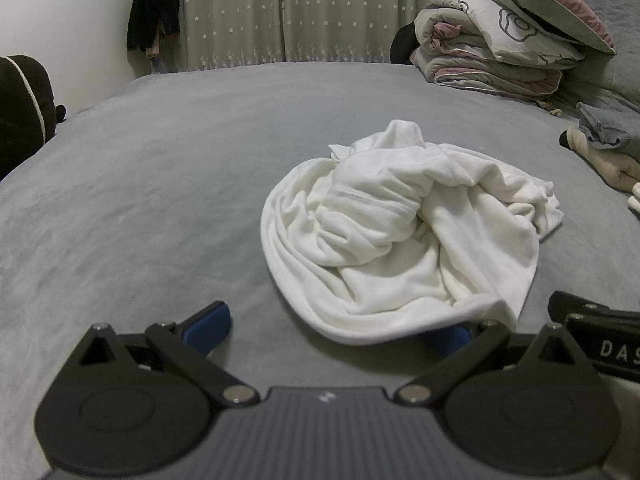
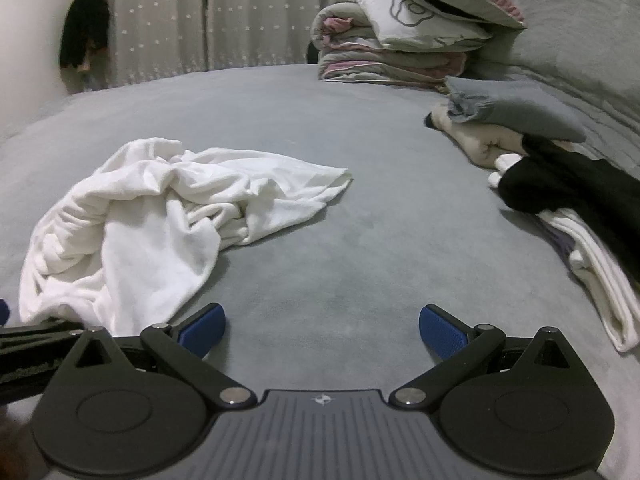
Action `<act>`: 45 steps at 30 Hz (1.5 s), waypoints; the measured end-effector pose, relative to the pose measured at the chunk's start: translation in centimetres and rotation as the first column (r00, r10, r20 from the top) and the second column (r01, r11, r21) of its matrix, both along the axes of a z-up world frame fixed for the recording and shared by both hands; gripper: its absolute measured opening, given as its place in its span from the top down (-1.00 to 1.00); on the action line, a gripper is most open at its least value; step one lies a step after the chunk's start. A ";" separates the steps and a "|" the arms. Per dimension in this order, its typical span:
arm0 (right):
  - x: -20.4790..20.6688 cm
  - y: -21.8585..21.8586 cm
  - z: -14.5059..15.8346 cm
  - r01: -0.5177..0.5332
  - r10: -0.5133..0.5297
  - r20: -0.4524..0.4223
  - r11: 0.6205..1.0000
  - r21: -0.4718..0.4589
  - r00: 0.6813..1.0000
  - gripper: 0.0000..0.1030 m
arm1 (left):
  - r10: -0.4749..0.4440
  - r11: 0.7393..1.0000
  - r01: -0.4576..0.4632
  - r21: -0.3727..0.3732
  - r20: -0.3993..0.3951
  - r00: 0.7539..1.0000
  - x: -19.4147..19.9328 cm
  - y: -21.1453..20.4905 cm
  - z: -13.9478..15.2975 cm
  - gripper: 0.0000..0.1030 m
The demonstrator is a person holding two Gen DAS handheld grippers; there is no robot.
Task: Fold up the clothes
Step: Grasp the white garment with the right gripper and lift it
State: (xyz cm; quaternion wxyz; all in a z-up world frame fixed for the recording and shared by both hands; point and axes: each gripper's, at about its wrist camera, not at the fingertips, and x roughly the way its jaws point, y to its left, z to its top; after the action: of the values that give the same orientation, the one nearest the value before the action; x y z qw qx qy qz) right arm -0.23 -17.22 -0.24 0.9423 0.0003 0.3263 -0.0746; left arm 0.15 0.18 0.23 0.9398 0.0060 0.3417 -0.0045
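A crumpled white garment [image 1: 404,232] lay in a heap on the grey bed cover [image 1: 140,200]. In the left wrist view it sat from about twelve to two o'clock of the left gripper [image 1: 326,330], whose blue-padded fingers [image 1: 210,326] were spread wide. The cloth's near hem draped over the tip of the right-hand finger, hiding most of its pad; whether it touched could not be told. The left-hand finger stood clear over bare cover.

In the right wrist view the same garment [image 2: 160,224] lay at about ten o'clock of the right gripper [image 2: 322,330], its near edge just beside the left-hand finger [image 2: 204,328]. That gripper's fingers were also spread wide, holding nothing, with only bare cover between them.

At two to three o'clock in that view lay a pile of other clothes [image 2: 560,184], well apart from the white one. At one o'clock, far back, folded bedding with pillows [image 2: 400,36] was stacked before a star-patterned curtain [image 2: 240,16].
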 end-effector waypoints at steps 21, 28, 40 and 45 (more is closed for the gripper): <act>11.6 -4.3 4.0 -0.269 0.280 -0.087 0.956 0.115 0.956 -0.29 | -0.173 0.981 0.176 0.087 -0.040 0.984 3.4 0.8 4.8 -1.00; 12.5 -2.7 3.9 -0.325 0.337 -0.029 0.924 0.200 0.941 0.82 | -0.128 0.986 0.135 0.100 -0.082 0.988 6.6 -0.1 2.2 -1.00; 9.7 -2.4 7.8 -0.408 0.398 0.092 0.900 0.152 0.913 -0.21 | 0.019 0.967 -0.027 -0.255 -0.032 0.999 8.0 7.9 4.6 0.76; 9.4 -0.1 7.2 -0.470 0.465 0.071 0.875 0.116 0.883 -0.44 | 0.120 0.939 -0.101 -0.330 0.039 0.992 7.3 12.0 7.0 0.93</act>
State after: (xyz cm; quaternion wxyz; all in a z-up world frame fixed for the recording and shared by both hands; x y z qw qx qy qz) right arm 9.22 -17.34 6.96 0.9369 -0.0155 0.3015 0.1765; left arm 7.45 12.19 7.19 0.9361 -0.1689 0.3084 -0.0082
